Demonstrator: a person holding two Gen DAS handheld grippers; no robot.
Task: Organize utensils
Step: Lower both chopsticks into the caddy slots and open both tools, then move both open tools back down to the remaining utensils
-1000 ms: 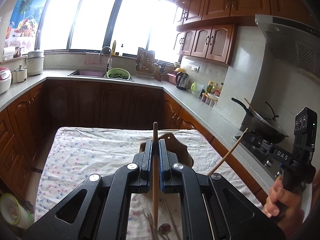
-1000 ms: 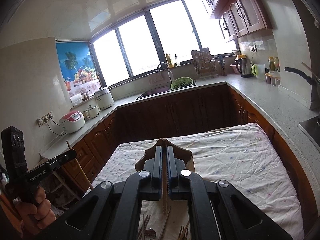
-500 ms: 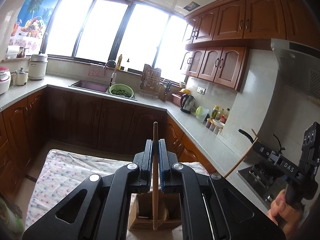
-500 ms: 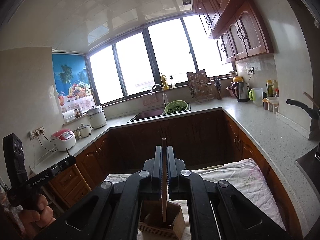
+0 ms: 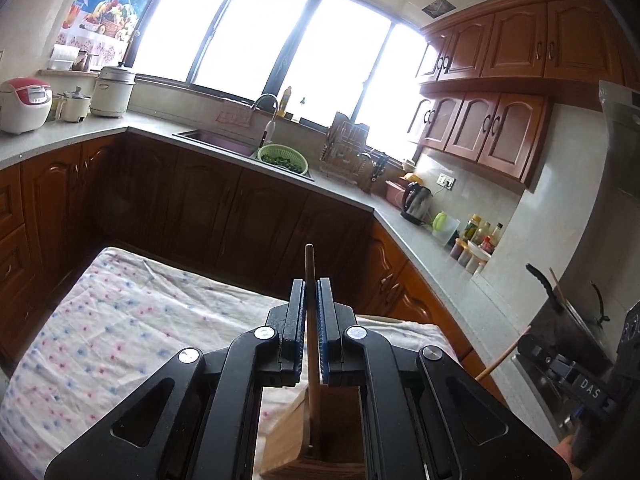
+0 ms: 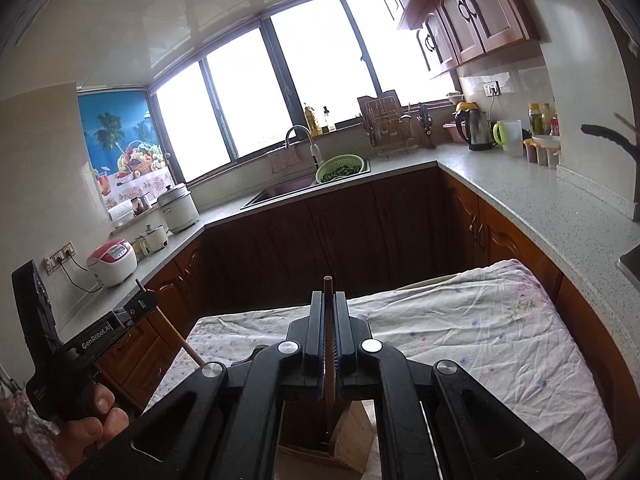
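Carried in over the wooden holder point(image 5: 340, 432) within the last second, both claws together. A second ago: holder up at mid-frame, with a loose spoon and chopsticks on the cloth at the bottom edge of each view. Now: holder at bottom centre of both views, directly under the jaws, loose cutlery out of sight.

Left claw point(image 5: 311, 284) clenched on a chopstick point(image 5: 310, 320), upright between the blue pads, top end poking above them, lower end already down inside the holder. Right claw point(image 6: 330, 296) likewise clamped on a second chopstick point(image 6: 329, 360), tip reaching into the same holder point(image 6: 352, 432) at bottom centre.

Judged from this: pick-up done, carry all but done, only the drop left. Best to release once both tips sit well inside the walls; otherwise a risk of a stick tipping out onto the cloth-covered worktop point(image 5: 120, 320).

Pose: both claws side by side, tilted slightly downward, aimed across the worktop toward the dark cabinets under the sink. Left chopstick leaning a touch in its own view, hinting at a small roll of that wrist. Left hand point(image 6: 100, 412) at lower left of the right view, fingers wrapped round the handle.
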